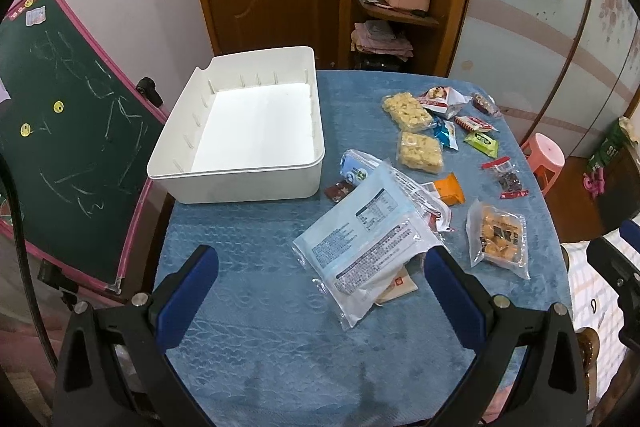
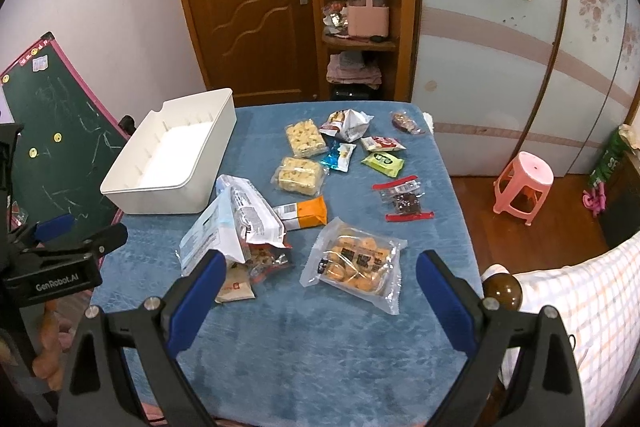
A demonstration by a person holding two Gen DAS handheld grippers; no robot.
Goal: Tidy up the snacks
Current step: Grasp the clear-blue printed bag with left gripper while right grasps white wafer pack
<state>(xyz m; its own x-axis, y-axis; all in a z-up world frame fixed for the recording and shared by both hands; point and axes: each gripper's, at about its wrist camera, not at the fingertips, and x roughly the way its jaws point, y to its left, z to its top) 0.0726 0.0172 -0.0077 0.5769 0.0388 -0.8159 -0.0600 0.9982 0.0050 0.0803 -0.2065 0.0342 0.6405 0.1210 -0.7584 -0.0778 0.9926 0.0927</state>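
Snack packs [image 2: 352, 261] btwn wide right gripper [image 2: 318, 273] fingers, untouched.

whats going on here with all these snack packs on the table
A person holds a gripper in each hand over a blue-covered table. The left gripper and right gripper are both open and hold nothing. Snack packets lie scattered beside an empty white bin; sorting has not begun.
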